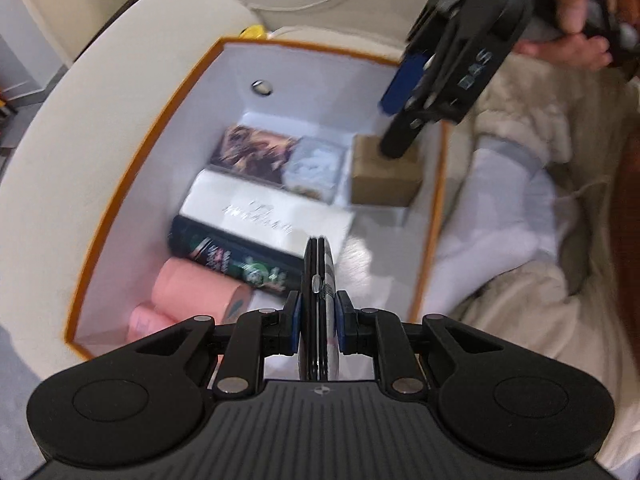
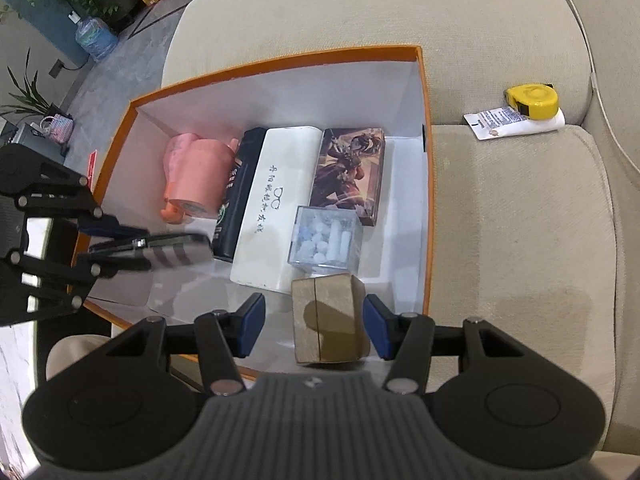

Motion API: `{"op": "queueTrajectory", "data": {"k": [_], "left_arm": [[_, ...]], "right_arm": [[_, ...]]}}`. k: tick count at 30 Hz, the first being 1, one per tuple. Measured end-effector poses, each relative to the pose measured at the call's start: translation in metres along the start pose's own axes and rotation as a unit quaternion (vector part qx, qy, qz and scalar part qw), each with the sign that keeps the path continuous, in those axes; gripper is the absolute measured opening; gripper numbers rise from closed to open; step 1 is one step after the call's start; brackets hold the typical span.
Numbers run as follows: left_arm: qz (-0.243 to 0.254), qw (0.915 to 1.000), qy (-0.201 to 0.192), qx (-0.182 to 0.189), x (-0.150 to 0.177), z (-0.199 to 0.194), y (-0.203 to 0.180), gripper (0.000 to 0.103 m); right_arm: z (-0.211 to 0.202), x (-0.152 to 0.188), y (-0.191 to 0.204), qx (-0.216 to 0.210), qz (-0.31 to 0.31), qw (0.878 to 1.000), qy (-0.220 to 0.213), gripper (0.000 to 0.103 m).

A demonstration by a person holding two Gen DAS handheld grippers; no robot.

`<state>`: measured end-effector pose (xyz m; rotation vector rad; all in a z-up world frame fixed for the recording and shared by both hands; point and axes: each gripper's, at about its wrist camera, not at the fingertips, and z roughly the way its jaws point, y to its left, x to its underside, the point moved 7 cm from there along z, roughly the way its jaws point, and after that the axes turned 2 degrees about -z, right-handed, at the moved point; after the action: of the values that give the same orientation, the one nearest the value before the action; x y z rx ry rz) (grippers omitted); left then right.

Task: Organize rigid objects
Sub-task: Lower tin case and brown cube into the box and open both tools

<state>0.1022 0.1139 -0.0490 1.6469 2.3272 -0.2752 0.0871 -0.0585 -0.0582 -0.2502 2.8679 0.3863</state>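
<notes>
Right wrist view: an orange-rimmed box (image 2: 426, 184) with a white interior sits on a beige sofa (image 2: 520, 240). Inside, side by side, lie a pink roll (image 2: 196, 176), a dark box (image 2: 236, 196) with green and white printing too small to read, a white case (image 2: 276, 200) with a line of handwritten-style Chinese characters and a small drawing of glasses, and a box with fantasy artwork (image 2: 348, 172). A clear plastic cube (image 2: 325, 238) holding white pieces rests against the white case and the artwork box. The right gripper (image 2: 314, 326) has its jaws spread wide, with a brown cardboard box (image 2: 326, 320) standing between the blue pads, not touching either. The cardboard box is inside the orange-rimmed box, near its front corner. At left, the left gripper (image 2: 120, 250) pinches a flat striped object (image 2: 176, 254) over the box's near side. On the sofa beyond the box, a yellow tape measure (image 2: 534, 100) rests on a white tube (image 2: 516, 122) with small blue print that cannot be read.

Left wrist view: blurred. The left gripper (image 1: 318, 330) has its jaws pressed on the thin striped object (image 1: 320, 280), held on edge above the box's white floor. The right gripper (image 1: 416, 92) hangs just above the cardboard box (image 1: 384, 176). A pale blanket (image 1: 520, 240) lies to the right.
</notes>
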Motion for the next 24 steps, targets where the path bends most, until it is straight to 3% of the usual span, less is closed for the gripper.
{"op": "queueTrajectory", "data": {"k": [2,4,6,11,14,16,18,21,24], "left_arm": [[-0.005,1.0,0.008,0.002,-0.001,0.006,0.002,0.018],[-0.005,0.9996,0.023,0.013,0.002,0.017,0.003,0.006],[-0.015,0.999,0.03,0.03,0.004,0.024,0.006,0.006],[-0.031,0.9977,0.06,0.002,0.011,0.035,0.02,0.006],[-0.039,0.9972,0.063,-0.005,0.015,0.034,0.02,0.011],[-0.045,0.9965,0.068,-0.021,0.016,0.034,0.018,0.022],[-0.049,0.9951,0.078,-0.036,0.019,0.036,0.016,0.026],[-0.049,0.9956,0.075,-0.029,0.022,0.042,0.01,0.016],[-0.038,0.9965,0.066,-0.035,0.02,0.048,0.01,0.014]], "right_arm": [[0.0,0.0,0.0,-0.003,0.001,1.0,0.0,0.054],[0.0,-0.001,0.001,-0.002,-0.001,1.0,-0.001,0.055],[0.001,-0.001,0.001,-0.002,0.001,1.0,-0.001,0.056],[-0.001,0.0,0.0,-0.007,0.003,1.0,-0.003,0.058],[0.001,0.0,0.001,-0.007,0.0,1.0,-0.001,0.058],[0.002,0.0,0.002,-0.004,-0.005,1.0,-0.002,0.058],[0.002,-0.001,0.003,-0.004,-0.007,1.0,-0.004,0.06],[0.003,0.0,0.004,-0.004,-0.007,1.0,-0.006,0.061],[0.003,0.001,0.004,-0.003,-0.005,1.0,-0.008,0.061]]}}
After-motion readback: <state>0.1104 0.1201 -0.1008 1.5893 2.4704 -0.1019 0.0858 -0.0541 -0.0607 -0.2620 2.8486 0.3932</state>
